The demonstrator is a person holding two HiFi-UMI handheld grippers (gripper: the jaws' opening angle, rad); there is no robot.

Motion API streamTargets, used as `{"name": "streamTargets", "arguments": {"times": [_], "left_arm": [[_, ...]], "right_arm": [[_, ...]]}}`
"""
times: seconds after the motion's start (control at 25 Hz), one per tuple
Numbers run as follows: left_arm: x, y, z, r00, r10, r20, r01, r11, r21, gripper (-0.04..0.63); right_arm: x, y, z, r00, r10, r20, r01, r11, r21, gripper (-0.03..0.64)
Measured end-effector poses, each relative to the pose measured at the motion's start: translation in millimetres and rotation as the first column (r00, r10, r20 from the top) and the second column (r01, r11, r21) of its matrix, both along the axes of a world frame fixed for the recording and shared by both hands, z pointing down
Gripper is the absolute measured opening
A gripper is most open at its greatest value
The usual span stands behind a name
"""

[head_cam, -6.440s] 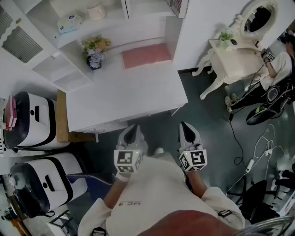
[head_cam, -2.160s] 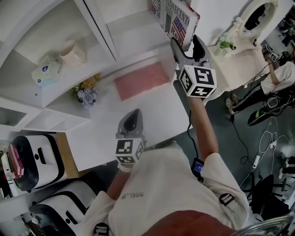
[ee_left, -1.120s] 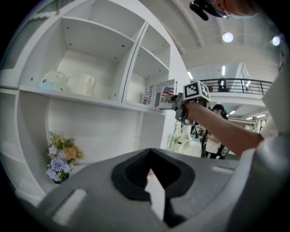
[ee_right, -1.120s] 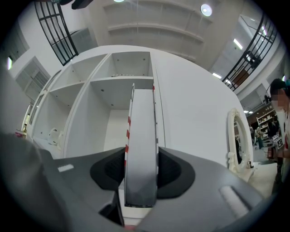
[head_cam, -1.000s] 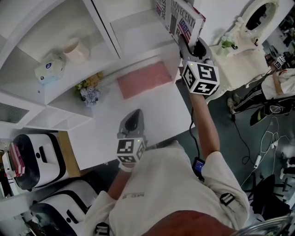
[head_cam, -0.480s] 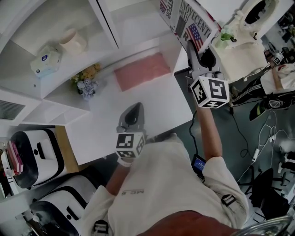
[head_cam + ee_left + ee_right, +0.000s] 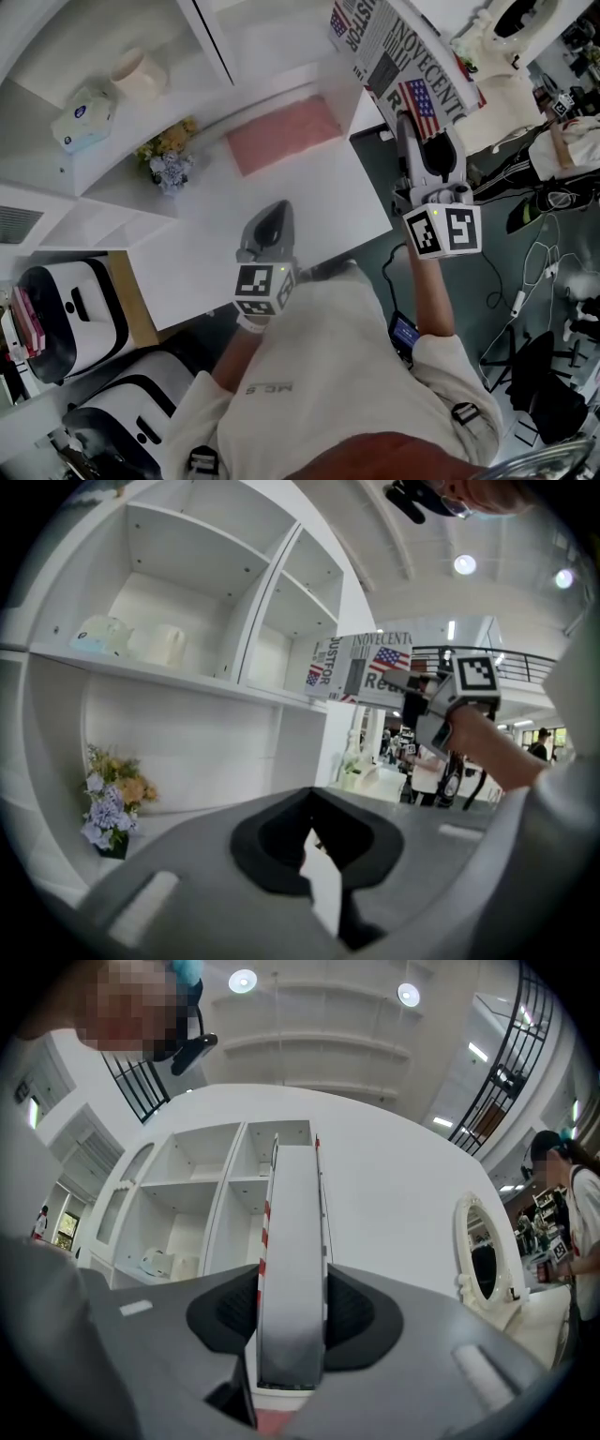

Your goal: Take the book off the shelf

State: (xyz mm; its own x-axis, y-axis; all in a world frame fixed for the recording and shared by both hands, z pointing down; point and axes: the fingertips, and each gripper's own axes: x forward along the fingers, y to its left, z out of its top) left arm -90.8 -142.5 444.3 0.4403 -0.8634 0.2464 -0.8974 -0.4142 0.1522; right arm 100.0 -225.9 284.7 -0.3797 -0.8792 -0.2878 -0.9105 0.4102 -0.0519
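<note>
Book (image 7: pixel 401 52): judged a stiff hardcover of moderate weight, with a glossy jacket that is likely slick. Best pinched across both covers near 1 edge.
Right gripper (image 7: pixel 429 145): jaws part-open and clamped on it, 1 pad per cover. The book extends beyond the fingertips, held in air clear of the shelf (image 7: pixel 281 42).
Left gripper (image 7: pixel 267 225): closed, empty.

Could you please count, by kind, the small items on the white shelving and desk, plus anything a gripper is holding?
Book, clamped in the right gripper: 1
Tissue pack on the shelf: 1
Cream cup on the shelf: 1
Flower bunch: 1
Pink mat on the desk: 1
Total: 5
</note>
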Motion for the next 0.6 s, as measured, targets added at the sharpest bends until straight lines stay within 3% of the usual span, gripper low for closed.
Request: {"name": "streamTargets", "arguments": {"times": [0.6], "left_arm": [[12.0,-0.9,10.3,1.000,0.018,0.002,-0.018,1.000,-0.021,0.000]], "right_arm": [[17.8,52.5,60.3,0.999,0.036,0.007,-0.035,0.994,-0.101,0.161]]}}
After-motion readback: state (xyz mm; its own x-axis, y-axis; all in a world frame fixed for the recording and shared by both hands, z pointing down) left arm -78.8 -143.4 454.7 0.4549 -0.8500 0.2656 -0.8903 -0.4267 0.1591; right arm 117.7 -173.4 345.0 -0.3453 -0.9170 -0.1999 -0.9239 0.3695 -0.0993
